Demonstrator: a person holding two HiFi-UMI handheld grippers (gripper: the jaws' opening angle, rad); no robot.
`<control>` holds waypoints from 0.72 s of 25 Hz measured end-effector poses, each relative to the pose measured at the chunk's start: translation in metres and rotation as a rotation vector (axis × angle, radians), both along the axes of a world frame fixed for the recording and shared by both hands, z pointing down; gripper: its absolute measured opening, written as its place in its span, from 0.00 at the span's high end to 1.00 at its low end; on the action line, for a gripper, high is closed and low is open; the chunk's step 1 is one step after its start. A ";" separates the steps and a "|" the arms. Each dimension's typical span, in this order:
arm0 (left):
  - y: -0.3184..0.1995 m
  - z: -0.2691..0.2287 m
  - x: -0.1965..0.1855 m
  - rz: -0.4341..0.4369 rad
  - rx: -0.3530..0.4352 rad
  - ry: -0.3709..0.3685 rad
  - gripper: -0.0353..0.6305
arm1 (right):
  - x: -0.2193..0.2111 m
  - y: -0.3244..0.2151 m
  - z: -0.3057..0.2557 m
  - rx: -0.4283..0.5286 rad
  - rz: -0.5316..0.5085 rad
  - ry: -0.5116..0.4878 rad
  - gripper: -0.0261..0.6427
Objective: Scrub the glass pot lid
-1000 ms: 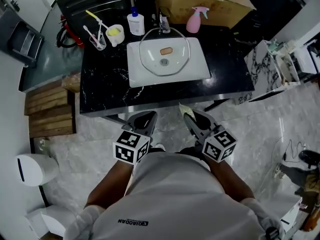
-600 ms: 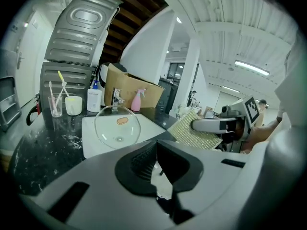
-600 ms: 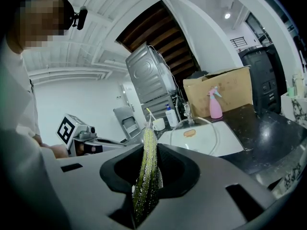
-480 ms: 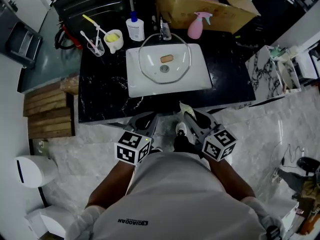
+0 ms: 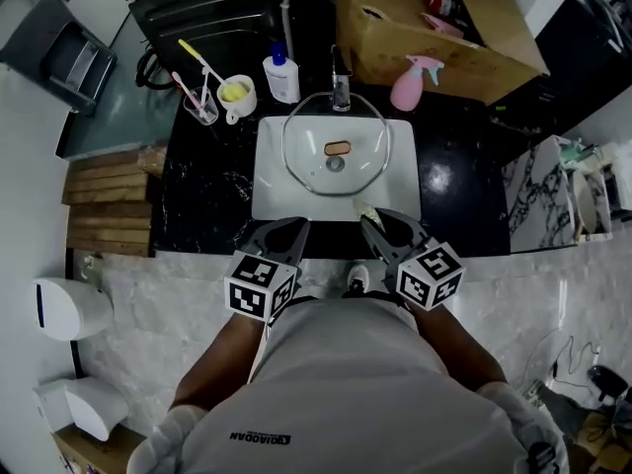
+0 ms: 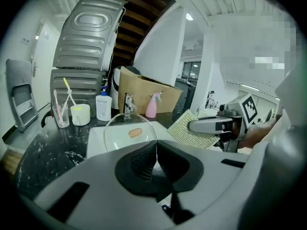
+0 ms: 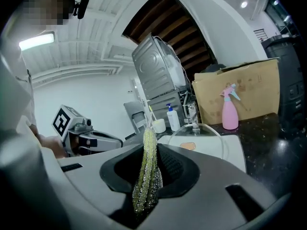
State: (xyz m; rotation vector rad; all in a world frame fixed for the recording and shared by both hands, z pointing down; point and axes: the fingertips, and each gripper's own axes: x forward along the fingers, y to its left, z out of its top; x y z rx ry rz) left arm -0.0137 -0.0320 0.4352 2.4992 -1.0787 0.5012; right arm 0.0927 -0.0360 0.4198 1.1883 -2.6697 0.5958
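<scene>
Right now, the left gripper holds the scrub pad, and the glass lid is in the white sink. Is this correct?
Not quite. The right gripper holds the scrub pad, as the right gripper view shows; the left gripper is shut on nothing. The glass lid is indeed in the white sink.

Dim head view; fisheye gripper views, dark corners, ceiling-light glare.
</scene>
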 end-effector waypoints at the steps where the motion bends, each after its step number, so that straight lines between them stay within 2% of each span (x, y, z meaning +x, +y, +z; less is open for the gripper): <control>1: -0.006 0.002 0.006 -0.006 -0.005 -0.012 0.92 | 0.006 -0.009 0.001 -0.001 -0.014 -0.001 0.83; 5: -0.026 0.011 0.022 -0.047 -0.017 -0.076 0.92 | 0.025 -0.041 0.005 0.011 -0.064 0.020 0.83; 11: -0.046 0.024 0.025 -0.138 -0.046 -0.113 0.92 | 0.037 -0.074 0.029 0.023 -0.130 0.091 0.83; 18: -0.071 0.032 0.032 -0.114 -0.080 -0.107 0.92 | 0.035 -0.104 0.045 0.063 -0.118 0.186 0.83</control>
